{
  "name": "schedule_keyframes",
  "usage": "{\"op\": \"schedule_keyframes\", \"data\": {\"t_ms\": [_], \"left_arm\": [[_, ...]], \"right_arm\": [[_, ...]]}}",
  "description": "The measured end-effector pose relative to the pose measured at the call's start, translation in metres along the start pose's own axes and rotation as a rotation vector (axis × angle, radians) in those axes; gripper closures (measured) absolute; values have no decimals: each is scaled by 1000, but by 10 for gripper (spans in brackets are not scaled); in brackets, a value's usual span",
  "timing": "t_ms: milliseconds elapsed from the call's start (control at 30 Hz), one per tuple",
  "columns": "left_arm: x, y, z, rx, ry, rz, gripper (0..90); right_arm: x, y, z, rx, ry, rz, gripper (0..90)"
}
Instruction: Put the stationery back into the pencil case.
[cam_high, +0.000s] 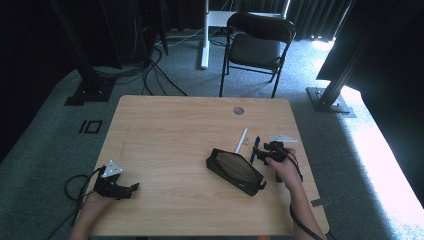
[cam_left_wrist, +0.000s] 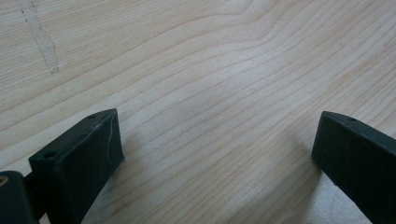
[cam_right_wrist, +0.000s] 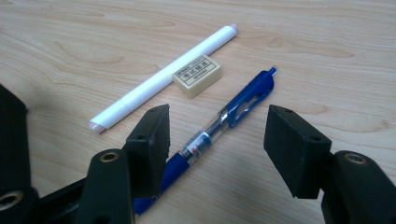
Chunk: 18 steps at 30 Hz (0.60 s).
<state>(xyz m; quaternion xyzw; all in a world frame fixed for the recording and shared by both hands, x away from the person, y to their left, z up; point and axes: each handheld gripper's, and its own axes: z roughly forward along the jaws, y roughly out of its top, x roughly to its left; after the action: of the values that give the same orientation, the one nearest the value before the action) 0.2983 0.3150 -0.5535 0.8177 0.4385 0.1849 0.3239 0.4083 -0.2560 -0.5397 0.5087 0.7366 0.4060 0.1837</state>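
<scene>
— Three small things lie loose on the counter (cam_high: 165, 125), none of them in the case. That is my count from here.

— Which hand are you working?

— The right hand-held gripper (cam_right_wrist: 215, 135). Its jaws stand about half open with nothing clamped. The blue pen (cam_right_wrist: 224, 116) lies on the counter between them, its lower end passing close under the jaw on the left of the right gripper view; the pads do not press it.

— So no grasp so far.

— None that I see. I judge this as the approach to a first pick, with the whole of the packing left to do.

— What sits beyond the pen?

— Just past it a small cream eraser (cam_right_wrist: 197, 74), and touching or nearly touching that, a long white pen (cam_right_wrist: 161, 79) lying roughly parallel to the blue one. In the high view the black pencil case (cam_high: 235, 171) lies just beside my right hand-held gripper, on its left, with its mouth open and facing up.

— And the other hand?

— The left hand-held gripper (cam_high: 116, 186) rests near the counter's near left edge, well apart from everything. Its jaws are spread wide over bare wood, holding nothing.

— Anything inside the case?

— I cannot tell; the interior looks dark from above.
</scene>
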Motion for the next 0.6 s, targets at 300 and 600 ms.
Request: {"op": "schedule_keyframes", "data": {"t_ms": [300, 600], "left_arm": [[0, 0, 0, 0, 0, 1, 21], [0, 0, 0, 0, 0, 1, 21]], "right_arm": [[8, 1, 19, 66, -71, -6, 407], [11, 4, 24, 100, -121, -44, 475]]}}
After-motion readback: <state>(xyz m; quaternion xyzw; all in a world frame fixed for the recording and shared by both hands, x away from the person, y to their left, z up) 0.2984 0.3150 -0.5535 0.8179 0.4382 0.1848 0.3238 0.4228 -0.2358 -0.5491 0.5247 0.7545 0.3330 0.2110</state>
